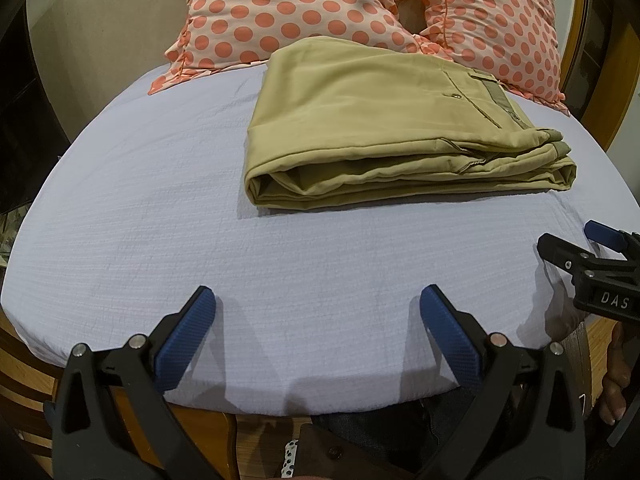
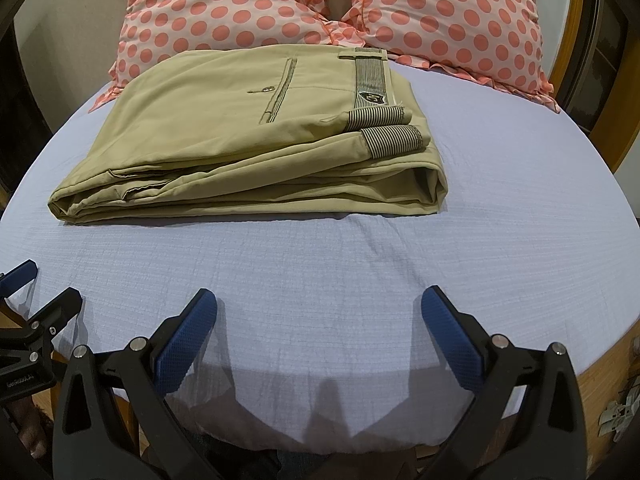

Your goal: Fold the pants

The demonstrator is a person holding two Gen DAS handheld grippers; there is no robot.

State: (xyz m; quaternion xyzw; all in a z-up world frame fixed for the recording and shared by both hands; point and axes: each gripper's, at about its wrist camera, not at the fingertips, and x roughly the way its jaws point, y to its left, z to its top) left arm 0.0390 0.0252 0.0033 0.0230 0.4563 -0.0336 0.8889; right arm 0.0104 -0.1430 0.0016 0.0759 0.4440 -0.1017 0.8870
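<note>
Khaki pants (image 1: 384, 128) lie folded into a thick rectangle on the pale blue bedsheet (image 1: 200, 216), close to the pillows. In the right wrist view the pants (image 2: 248, 140) show a back pocket with a button and a striped waistband at the right end. My left gripper (image 1: 318, 300) is open and empty above the near edge of the bed, apart from the pants. My right gripper (image 2: 319, 300) is open and empty too, also at the near edge. Each gripper shows at the side of the other's view: the right one (image 1: 576, 240), the left one (image 2: 44, 284).
Two pink pillows with orange dots (image 1: 288, 12) (image 2: 448, 16) lean at the head of the bed behind the pants. The wooden bed frame (image 1: 200, 432) runs below the sheet's near edge and along the right side (image 2: 600, 392).
</note>
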